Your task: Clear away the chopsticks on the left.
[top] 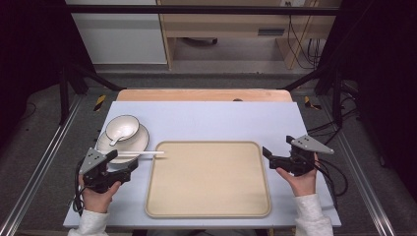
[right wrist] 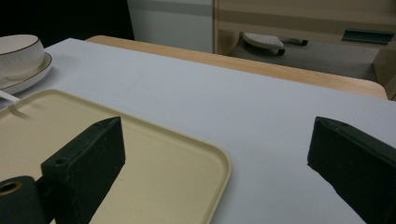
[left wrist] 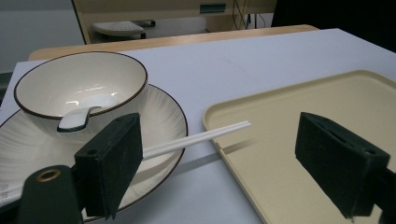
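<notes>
Underneath, pale blue table (top: 206,123) on grey floor (top: 44,147), shelving (top: 226,24) behind.

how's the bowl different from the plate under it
The bowl is deep with steep walls; the plate is shallow and wider, spreading out past it. The bowl holds a white spoon; the plate carries the bowl and, on its near rim, white chopsticks whose tips reach over the edge of the tray. Both are white with a thin dark rim line.
</notes>
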{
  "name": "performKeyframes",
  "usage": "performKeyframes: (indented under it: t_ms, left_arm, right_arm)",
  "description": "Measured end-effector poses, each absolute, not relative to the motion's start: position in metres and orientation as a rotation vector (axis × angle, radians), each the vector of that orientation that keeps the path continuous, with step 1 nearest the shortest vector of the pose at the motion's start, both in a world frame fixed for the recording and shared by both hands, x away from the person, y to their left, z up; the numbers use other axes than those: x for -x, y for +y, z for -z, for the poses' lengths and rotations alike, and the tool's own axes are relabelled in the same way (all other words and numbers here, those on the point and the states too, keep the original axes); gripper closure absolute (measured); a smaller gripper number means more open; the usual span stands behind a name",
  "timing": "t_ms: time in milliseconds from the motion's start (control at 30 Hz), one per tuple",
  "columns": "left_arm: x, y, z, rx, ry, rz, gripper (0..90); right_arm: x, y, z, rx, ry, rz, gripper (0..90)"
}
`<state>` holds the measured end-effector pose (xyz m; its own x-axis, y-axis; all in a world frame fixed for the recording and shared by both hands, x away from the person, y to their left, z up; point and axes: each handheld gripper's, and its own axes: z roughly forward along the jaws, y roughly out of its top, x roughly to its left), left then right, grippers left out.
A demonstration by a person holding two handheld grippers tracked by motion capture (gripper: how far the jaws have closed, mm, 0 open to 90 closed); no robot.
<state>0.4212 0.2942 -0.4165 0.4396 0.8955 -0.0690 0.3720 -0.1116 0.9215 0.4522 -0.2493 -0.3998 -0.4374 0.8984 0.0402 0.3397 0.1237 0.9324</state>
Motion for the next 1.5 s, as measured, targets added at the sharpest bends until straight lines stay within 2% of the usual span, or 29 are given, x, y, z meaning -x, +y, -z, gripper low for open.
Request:
performKeyframes:
  t_ms: [567,1067,1500]
  left_arm:
    - [-0.432,0.31,0.414,-1.747,1.086,-0.639,17.2]
    - [-0.451,0.33,0.427,-1.902,1.094,-0.638,20.9]
    - [-0.478,0.335,0.445,-1.996,1.147,-0.703,33.6]
  right_arm:
    - [-0.449,-0.244,0.398,-1.183,1.864,-1.298,4.1]
    - [-0.448,-0.23,0.397,-1.148,1.91,-1.286,3.9]
    - [-0.451,-0.226,0.401,-1.148,1.934,-1.265,4.0]
